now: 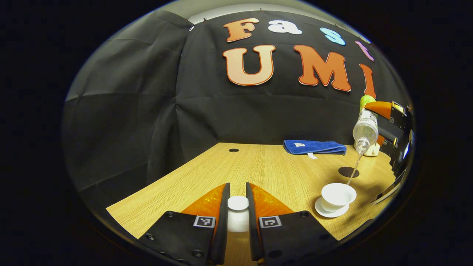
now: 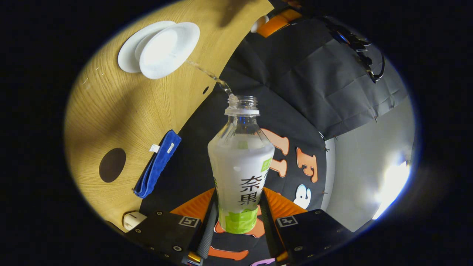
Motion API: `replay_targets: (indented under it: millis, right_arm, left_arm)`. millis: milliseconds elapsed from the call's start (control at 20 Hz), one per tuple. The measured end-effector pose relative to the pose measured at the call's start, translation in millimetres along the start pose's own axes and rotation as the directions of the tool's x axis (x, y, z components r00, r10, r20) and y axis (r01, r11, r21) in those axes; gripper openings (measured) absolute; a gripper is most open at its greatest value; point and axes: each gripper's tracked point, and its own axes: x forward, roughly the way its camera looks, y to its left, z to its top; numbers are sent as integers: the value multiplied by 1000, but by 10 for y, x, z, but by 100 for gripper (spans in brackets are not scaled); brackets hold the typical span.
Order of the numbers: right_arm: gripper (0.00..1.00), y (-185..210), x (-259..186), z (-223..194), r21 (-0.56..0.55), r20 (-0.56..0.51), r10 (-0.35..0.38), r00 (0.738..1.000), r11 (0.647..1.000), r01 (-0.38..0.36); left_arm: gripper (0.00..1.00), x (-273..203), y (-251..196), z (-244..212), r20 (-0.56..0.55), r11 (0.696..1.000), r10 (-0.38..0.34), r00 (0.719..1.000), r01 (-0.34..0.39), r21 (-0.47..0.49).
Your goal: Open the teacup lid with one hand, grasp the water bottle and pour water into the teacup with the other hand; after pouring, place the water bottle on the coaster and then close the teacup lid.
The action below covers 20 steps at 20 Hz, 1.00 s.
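Left gripper [image 1: 237, 207] is pinching the lid [image 1: 238, 203] aside; right gripper [image 2: 238, 218] is clamping the water bottle [image 2: 240, 173], pouring into the teacup [image 1: 338, 194]; coaster [image 1: 348, 171] near the desk's far edge is waiting

Both views are sharp at the centre and bend strongly toward their rims. The tabletop [image 1: 266, 166] is evenly lit, with soft shadows beside the teacup [image 1: 338, 195]. In the right gripper view a white glare patch [image 2: 391, 184] blows out the lower right, and the tabletop's edge darkens.

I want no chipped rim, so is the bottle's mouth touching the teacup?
Apart. In the left gripper view the water bottle hangs tilted above the teacup, and a thin stream of water crosses the gap between them.
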Motion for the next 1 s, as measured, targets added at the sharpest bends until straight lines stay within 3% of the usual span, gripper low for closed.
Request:
replay_targets:
  millis: [800,1000]
  right_arm:
    - [61,8,-46,149,-89,64,-57,996,994,62]
    - [61,-114,7,237,-112,97,-138,986,983,148]
  left_arm:
    - [29,-4,-179,50,3,999,-36,999,36,-10]
    - [29,2,-230,31,-6,999,-47,999,47,-11]
